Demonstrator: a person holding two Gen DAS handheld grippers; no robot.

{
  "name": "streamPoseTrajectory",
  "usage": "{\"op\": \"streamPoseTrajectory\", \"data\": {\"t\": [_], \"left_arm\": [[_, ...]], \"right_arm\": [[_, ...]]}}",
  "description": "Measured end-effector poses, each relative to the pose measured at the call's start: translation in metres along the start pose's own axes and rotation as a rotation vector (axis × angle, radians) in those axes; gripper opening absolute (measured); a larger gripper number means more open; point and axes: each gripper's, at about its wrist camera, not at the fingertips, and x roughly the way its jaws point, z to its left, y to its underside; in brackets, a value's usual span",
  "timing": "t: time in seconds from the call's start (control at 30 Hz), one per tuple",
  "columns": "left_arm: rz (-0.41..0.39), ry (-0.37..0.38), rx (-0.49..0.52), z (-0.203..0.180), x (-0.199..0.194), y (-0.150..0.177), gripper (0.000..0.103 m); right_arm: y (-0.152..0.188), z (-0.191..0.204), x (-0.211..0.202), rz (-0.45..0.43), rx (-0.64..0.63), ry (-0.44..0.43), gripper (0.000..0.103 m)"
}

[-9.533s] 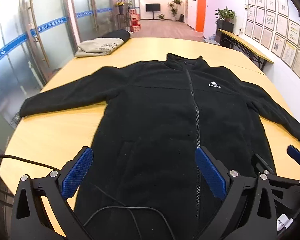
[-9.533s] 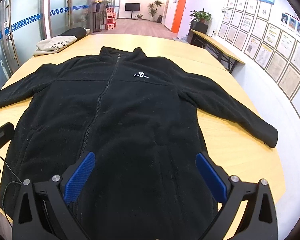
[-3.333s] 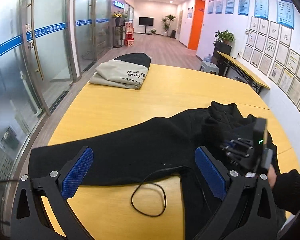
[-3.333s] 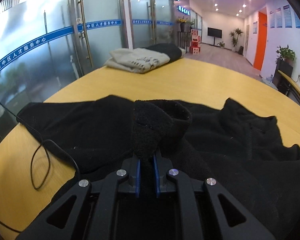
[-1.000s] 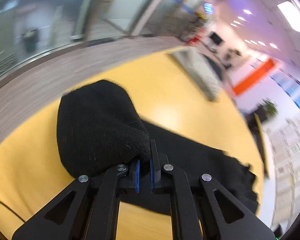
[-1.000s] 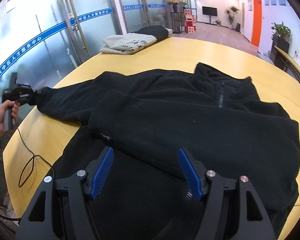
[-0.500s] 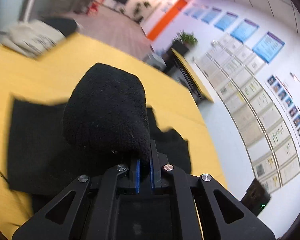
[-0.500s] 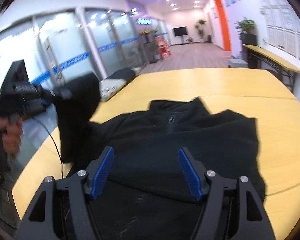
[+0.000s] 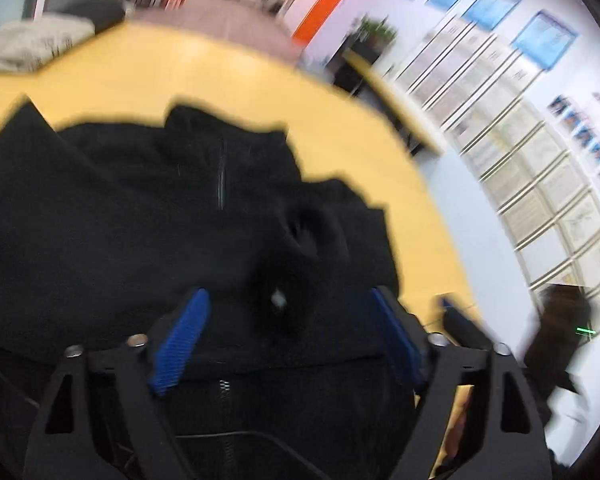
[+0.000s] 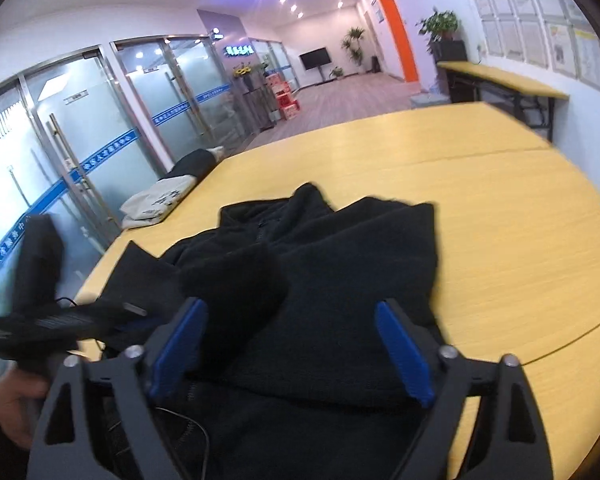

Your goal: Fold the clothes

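A black fleece jacket (image 9: 140, 216) lies on the yellow table (image 9: 220, 76) with both sleeves folded in over its body. The left sleeve's cuff (image 9: 308, 232) rests on the chest just ahead of my left gripper (image 9: 288, 344), which is open and empty; this view is blurred. In the right wrist view the jacket (image 10: 340, 264) shows with the sleeve end (image 10: 244, 276) lying on top. My right gripper (image 10: 292, 348) is open and empty above the jacket's lower part. The left gripper's body (image 10: 60, 320) is at the left, held by a hand.
A folded beige and black pile of clothes (image 10: 168, 196) lies at the table's far left edge. A thin black cable (image 10: 188, 424) runs over the jacket's hem. A side table (image 10: 500, 80) and framed papers line the right wall. Glass doors (image 10: 100, 140) stand at the left.
My left gripper carried the left sleeve over the jacket's body, opened and let it drop there. My right gripper stayed open above the jacket.
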Motion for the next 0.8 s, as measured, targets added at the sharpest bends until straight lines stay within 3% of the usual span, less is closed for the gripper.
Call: {"op": "streamPoseTrajectory", "data": {"t": [0.1,0.23,0.27,0.3,0.37,0.47,0.6,0.67,0.8], "left_arm": [[-0.053,-0.058,0.004,0.032,-0.039,-0.002,0.103],[0.004,-0.132,-0.045,0.096,-0.054,0.009,0.103],[0.016,-0.141,-0.057,0.109,-0.054,0.011,0.103],[0.024,-0.148,-0.065,0.119,-0.053,0.012,0.103],[0.038,-0.161,-0.071,0.134,-0.057,0.023,0.102],[0.037,-0.125,-0.061,0.15,-0.051,0.019,0.102],[-0.001,-0.068,0.045,0.135,-0.052,0.005,0.102],[0.003,-0.046,0.064,0.134,-0.043,-0.001,0.102],[0.086,-0.029,0.093,0.136,-0.009,0.0,0.102]], "right_arm": [[0.004,0.014,0.031,0.046,0.014,-0.014,0.092],[0.005,0.019,0.055,0.076,0.046,0.034,0.092],[0.005,0.02,0.06,0.084,0.054,0.046,0.083],[0.005,0.021,0.066,0.092,0.062,0.058,0.059],[0.005,0.024,0.078,0.107,0.077,0.082,0.031],[0.003,0.029,0.089,0.109,0.093,0.115,0.023],[-0.036,0.04,0.019,-0.107,-0.002,0.181,0.021],[-0.03,0.017,0.02,-0.06,0.013,0.236,0.021],[0.02,-0.027,0.069,0.199,0.069,0.263,0.022]]}}
